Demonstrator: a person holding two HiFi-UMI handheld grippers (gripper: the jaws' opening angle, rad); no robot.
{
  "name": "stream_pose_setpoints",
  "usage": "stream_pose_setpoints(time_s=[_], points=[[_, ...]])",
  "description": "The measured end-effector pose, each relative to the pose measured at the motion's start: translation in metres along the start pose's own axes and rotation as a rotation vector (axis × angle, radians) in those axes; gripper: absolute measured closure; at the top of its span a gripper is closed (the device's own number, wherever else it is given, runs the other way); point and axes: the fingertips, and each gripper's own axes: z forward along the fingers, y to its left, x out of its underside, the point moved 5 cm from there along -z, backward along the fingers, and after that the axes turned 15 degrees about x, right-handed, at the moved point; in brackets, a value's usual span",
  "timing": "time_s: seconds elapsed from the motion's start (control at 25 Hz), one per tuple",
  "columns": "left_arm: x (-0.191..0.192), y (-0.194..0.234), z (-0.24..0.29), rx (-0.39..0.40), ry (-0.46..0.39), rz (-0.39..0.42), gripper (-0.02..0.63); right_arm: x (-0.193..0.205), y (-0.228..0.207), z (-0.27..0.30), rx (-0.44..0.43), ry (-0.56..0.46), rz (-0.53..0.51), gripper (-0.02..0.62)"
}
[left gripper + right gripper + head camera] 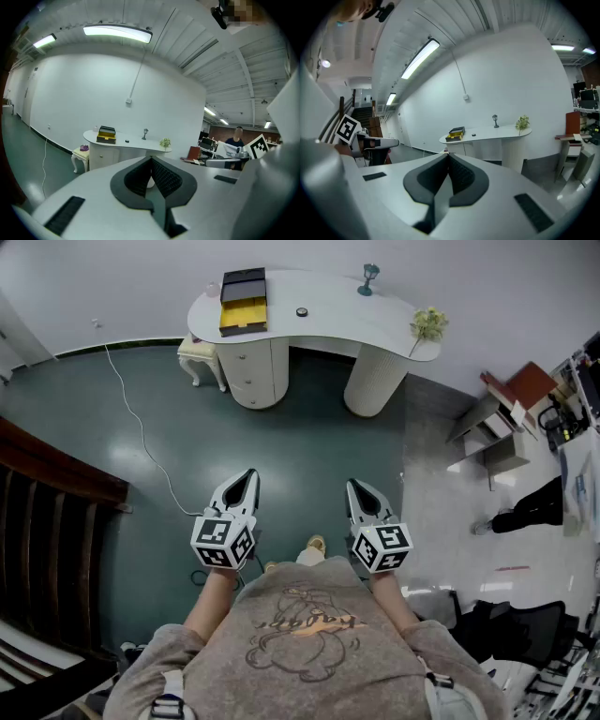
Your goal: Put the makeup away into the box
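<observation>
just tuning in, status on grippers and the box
Left gripper shut, empty; right gripper shut, empty. Box open on white table, well ahead. White cable trails ahead, left side.

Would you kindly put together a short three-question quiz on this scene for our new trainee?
1. True or false: the left gripper holds the box.
2. Choose one: in the head view, the plant stands at the desk's A) right end, B) left end, C) middle.
3. In one word: how do the jaws of the right gripper stand?

Key: 1 false, since the box sits on the desk far from both grippers; 2 A; 3 together, with nothing between them.
</observation>
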Motion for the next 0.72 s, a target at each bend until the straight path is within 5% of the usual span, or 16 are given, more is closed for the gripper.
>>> stream_pose_setpoints(time_s=[0.72], points=[[-0.001,-0.008,0.061,-0.065,-0.029,-0.008,0.584,-0.016,-0.052,0.037,-0.071,0.021,-0.044,0.592]])
